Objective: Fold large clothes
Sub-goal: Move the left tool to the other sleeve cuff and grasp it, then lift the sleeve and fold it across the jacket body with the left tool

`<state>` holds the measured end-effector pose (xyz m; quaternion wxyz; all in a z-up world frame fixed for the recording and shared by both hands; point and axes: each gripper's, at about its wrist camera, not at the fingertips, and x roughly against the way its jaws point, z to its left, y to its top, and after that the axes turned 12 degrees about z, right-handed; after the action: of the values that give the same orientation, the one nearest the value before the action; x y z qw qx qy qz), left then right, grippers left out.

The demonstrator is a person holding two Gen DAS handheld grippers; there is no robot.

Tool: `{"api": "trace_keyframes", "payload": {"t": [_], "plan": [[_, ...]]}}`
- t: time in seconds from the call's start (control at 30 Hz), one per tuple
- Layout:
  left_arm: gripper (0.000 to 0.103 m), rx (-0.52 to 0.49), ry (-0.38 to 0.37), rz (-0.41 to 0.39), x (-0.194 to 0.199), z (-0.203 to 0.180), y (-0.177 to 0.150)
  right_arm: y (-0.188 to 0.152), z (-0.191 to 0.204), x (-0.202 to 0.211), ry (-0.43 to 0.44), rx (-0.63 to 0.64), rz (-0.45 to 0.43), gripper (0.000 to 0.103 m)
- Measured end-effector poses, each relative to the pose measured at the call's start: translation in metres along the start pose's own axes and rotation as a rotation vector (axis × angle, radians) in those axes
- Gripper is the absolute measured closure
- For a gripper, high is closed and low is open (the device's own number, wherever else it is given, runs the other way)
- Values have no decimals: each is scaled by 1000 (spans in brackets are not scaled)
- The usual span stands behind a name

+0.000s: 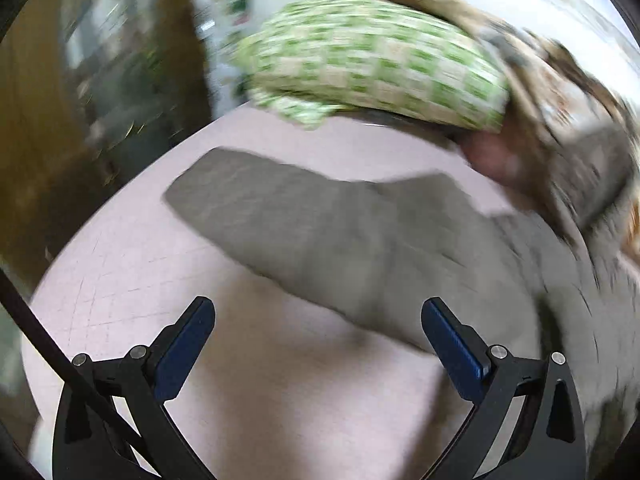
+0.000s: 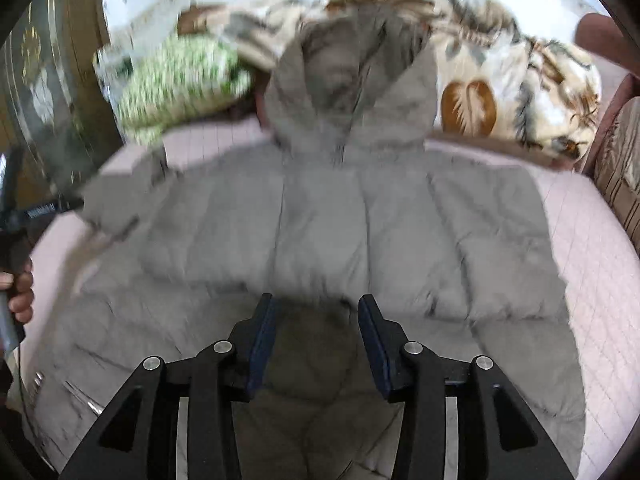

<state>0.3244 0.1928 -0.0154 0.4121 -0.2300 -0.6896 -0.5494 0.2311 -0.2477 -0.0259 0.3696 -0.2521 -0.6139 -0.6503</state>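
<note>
A grey hooded puffer jacket [image 2: 320,220] lies spread flat on a pink bed sheet [image 2: 600,280], its hood [image 2: 352,92] pointing to the far side. My right gripper [image 2: 316,302] hovers over the jacket's lower middle, jaws part open, the pads pressing on nothing that I can see. In the left wrist view, one grey sleeve [image 1: 304,224] stretches out to the left across the sheet [image 1: 280,400]. My left gripper [image 1: 319,306] stands wide open and empty, just short of that sleeve. A hand [image 2: 16,284] holding the left gripper shows at the left edge of the right wrist view.
A green checked pillow [image 1: 372,64] [image 2: 176,80] and a leaf-patterned blanket [image 2: 520,80] [image 1: 560,100] lie along the bed's far side. Dark wooden furniture [image 1: 40,120] stands to the left of the bed. A striped cushion [image 2: 620,168] sits at the right edge.
</note>
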Motion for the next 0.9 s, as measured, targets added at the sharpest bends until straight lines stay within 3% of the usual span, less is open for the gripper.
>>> {"api": "trace_keyframes", "payload": {"t": [0.13,0.2,0.27,0.37,0.57,0.67,0.7,0.77,0.9], "plan": [[0,240,-134,91,-39,82,29,-3,-13,-1,66,-68,3,52],[6,348,-202,113,-56,115,35,-10,-15,-5,69,-87,18,52],[18,449,-269,123,-72,147,44,-12,-18,-7,78,-106,21,52],[23,516,-329,108,-87,173,57,-16,-21,-8,86,-119,23,52],[34,554,-347,104,-133,198,83,-13,-16,-15,92,-93,39,52],[37,521,-278,55,-140,185,91,-11,-18,-17,91,-100,44,52],[43,511,-242,45,-142,177,95,-11,-18,-19,87,-104,45,52],[86,512,-177,20,-143,175,95,-10,-19,-21,89,-111,48,52],[92,489,-177,-32,-125,166,98,-8,-21,-24,92,-121,49,52]]}}
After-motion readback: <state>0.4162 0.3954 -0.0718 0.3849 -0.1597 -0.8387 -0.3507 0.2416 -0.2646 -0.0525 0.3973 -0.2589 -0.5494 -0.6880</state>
